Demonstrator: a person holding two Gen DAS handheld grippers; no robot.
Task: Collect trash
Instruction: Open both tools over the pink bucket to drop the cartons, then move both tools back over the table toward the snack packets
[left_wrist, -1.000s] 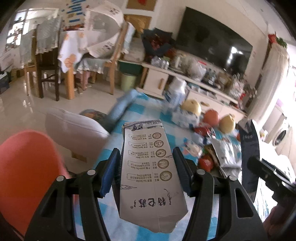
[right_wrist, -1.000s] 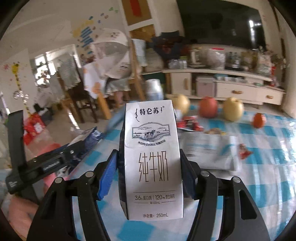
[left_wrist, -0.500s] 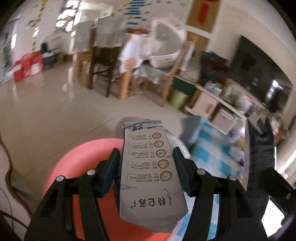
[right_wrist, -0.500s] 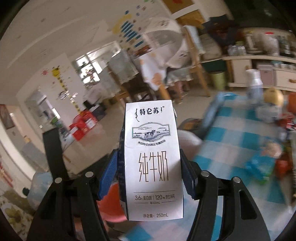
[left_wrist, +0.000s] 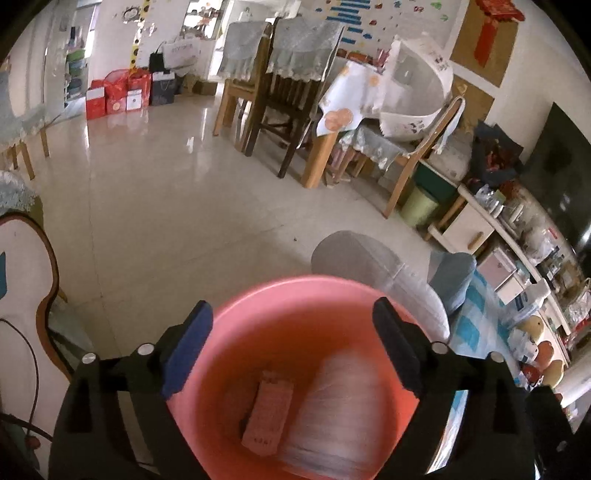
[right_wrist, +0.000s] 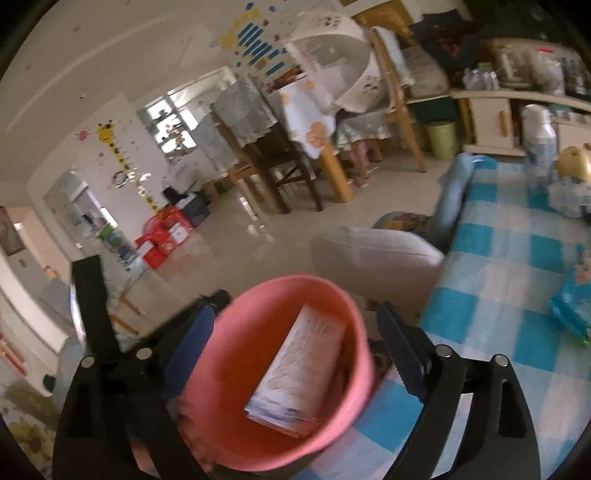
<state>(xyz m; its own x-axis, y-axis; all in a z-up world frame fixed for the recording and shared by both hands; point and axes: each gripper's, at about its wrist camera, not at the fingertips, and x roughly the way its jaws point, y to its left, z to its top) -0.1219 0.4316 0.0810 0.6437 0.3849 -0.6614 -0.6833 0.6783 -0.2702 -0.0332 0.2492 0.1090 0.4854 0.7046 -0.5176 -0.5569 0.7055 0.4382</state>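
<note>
Both hand-held grippers – left (left_wrist: 291, 350), right (right_wrist: 295, 347) – opening wide, nothing between the blue pads; blurred white milk cartons (right_wrist: 299, 373) down inside the round pink plastic bucket (right_wrist: 354, 328) beside the blue-checked cloth (right_wrist: 517, 280)

Below the left gripper (left_wrist: 291, 347), the pink bucket (left_wrist: 295, 295) looks like smooth, matt plastic; the milk carton (right_wrist: 299, 369) in it is printed paperboard. Beyond lies glossy floor tile (left_wrist: 166, 192), with wooden chairs (left_wrist: 280, 96). Right of the right gripper (right_wrist: 295, 343) lies checked cloth (right_wrist: 517, 266).
</note>
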